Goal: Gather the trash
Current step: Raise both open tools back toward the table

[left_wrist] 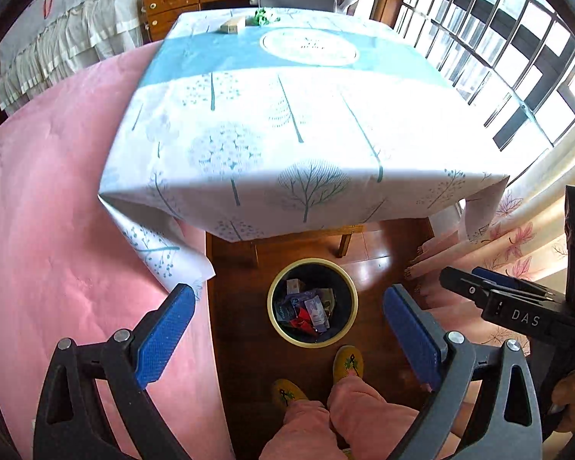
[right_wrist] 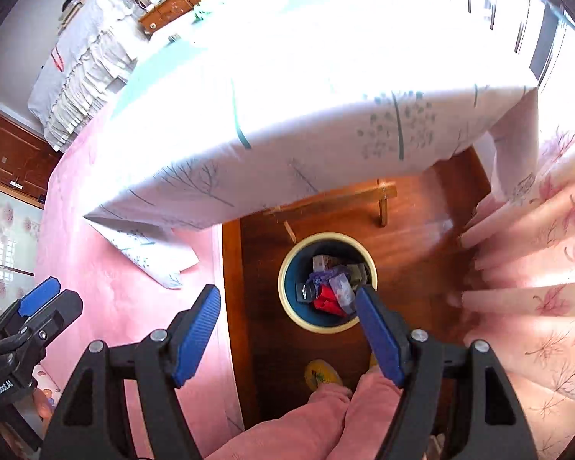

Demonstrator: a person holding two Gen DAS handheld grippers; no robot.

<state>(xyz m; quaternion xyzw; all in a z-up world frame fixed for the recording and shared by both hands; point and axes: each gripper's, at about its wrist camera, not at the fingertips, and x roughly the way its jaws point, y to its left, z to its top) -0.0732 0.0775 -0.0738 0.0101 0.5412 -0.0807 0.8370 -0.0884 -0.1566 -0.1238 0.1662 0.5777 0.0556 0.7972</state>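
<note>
Both tongs spread wide, nothing between their pads: left tongs [left_wrist: 289, 329], right tongs [right_wrist: 287, 329] | trash [left_wrist: 306, 310] lies inside round bin [left_wrist: 276, 318] on wooden floor [left_wrist: 245, 345], below worktop [left_wrist: 287, 122] edge | slippers [left_wrist: 349, 362] just beside bin

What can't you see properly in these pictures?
- Left wrist view: the small tan box and green thing at the far end of the tree-print tablecloth are too small to identify.
- Right wrist view: sun glare washes out the tabletop.
- Both views: the packets in the round cream-rimmed bin are too small to read, and lower ones lie buried.
</note>
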